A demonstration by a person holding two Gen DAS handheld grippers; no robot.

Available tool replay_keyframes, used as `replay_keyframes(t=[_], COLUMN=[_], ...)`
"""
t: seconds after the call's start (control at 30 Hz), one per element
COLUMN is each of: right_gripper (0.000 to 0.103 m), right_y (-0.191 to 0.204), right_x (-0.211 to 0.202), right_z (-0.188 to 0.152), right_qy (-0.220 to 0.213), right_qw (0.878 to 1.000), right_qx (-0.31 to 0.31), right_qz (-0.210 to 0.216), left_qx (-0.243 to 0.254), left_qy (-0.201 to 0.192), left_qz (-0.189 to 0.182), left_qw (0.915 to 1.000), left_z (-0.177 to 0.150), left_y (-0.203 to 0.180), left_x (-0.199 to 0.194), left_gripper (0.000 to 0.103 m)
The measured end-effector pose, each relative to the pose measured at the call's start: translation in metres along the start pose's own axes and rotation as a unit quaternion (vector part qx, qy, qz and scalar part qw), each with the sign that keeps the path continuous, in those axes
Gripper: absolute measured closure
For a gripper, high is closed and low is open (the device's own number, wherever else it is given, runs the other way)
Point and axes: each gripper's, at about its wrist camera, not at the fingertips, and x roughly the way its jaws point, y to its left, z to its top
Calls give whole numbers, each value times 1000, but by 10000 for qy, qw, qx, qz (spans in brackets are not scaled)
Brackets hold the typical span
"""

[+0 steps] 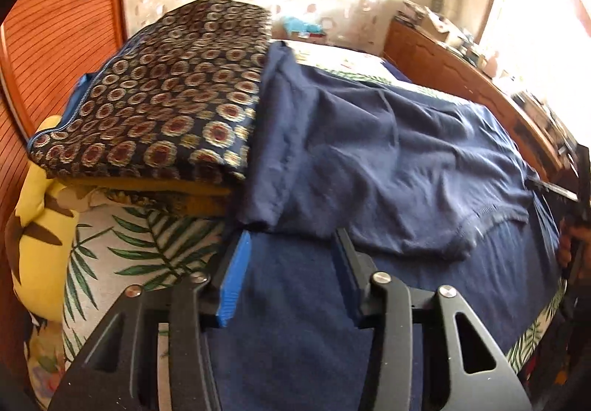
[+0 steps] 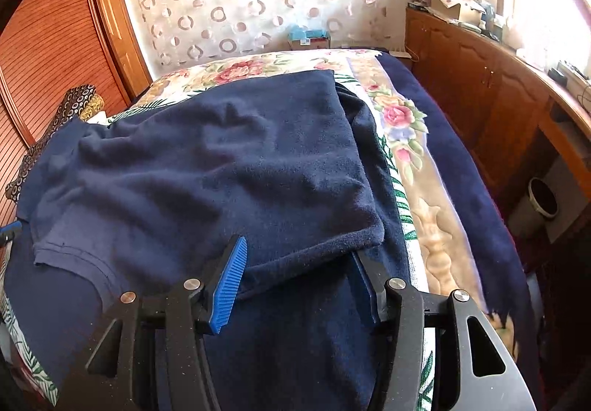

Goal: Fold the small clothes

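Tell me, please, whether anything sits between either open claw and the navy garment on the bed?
Nothing visible does. The left claw is open right at the near hem of the navy garment, and the right claw is open around its folded corner. The patterned folded stack lies to the left, beside the garment, not in the way.

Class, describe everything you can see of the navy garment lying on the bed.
The navy garment looks like soft knit cotton, plain dark blue, with a stitched hem at its near left corner and a curved ribbed edge. It lies spread and wrinkled, partly doubled over, on a darker blue cloth covering the bed. Its far left edge rests against a patterned folded pile. Both tongs, left and right, are open at its near edge.
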Motion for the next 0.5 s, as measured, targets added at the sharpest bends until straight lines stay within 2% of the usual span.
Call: replay_keyframes(t=[0.2, 0.23, 0.33, 0.4, 0.5], right_gripper=[47, 47, 47, 47, 47], right_y=[0, 0, 1, 1, 1], right_x=[1, 1, 1, 1, 2], right_z=[1, 1, 1, 0, 0], right_qy=[7, 7, 9, 9, 15], right_qw=[10000, 10000, 10000, 10000, 9999], right_qx=[-25, -31, -40, -59, -88], right_qz=[-18, -20, -33, -49, -77], left_qx=[12, 34, 119, 138, 244], left_qy=[8, 3, -112, -193, -335], left_qz=[143, 159, 228, 143, 254], left_qw=[9999, 9999, 9996, 9996, 9988], left_z=[9, 8, 5, 3, 1], left_y=[2, 0, 0, 0, -1], left_x=[10, 11, 10, 5, -1], left_gripper=[60, 63, 85, 87, 88])
